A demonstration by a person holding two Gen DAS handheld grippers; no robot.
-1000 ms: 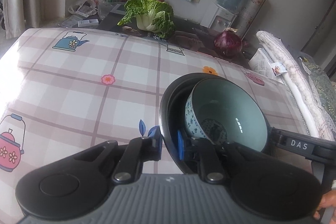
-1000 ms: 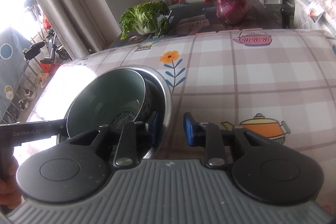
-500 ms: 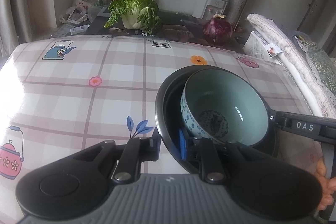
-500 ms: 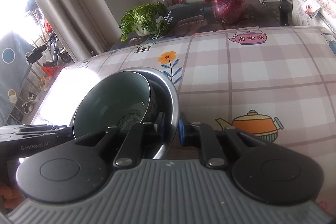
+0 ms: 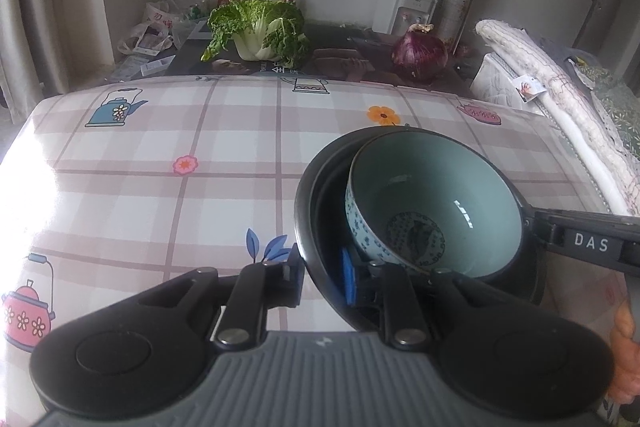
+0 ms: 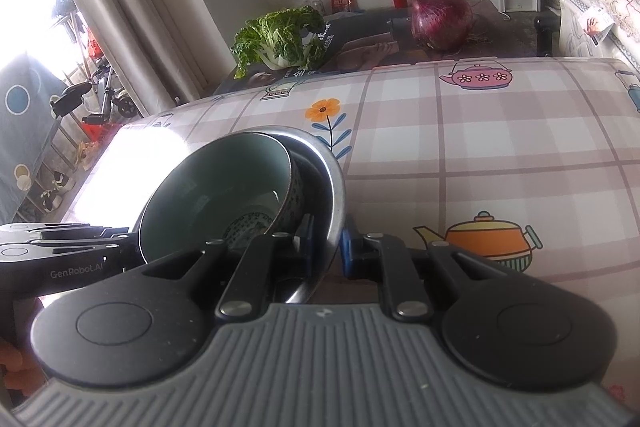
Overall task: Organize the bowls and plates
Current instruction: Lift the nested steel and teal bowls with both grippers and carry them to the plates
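A dark metal bowl [image 5: 308,203] holds a pale green ceramic bowl [image 5: 436,187] with a blue flower pattern outside, leaning inside it. My left gripper [image 5: 322,273] is shut on the metal bowl's near rim. My right gripper [image 6: 326,245] is shut on the opposite rim of the metal bowl [image 6: 334,179], with the green bowl [image 6: 212,187] to its left. Each gripper shows in the other's view, the right one [image 5: 584,241] and the left one [image 6: 60,251]. The bowls appear held above the checked tablecloth [image 5: 160,155].
A leafy cabbage [image 5: 260,33] and a red onion [image 5: 418,53] sit on a dark surface behind the table. A rolled white quilt [image 5: 560,99] lies along the right side. A water dispenser [image 5: 408,3] stands by the back wall. Curtains [image 6: 132,7] hang at left.
Both grippers have closed from open onto opposite rims of the metal bowl, and the views have risen slightly, showing more of the room behind.
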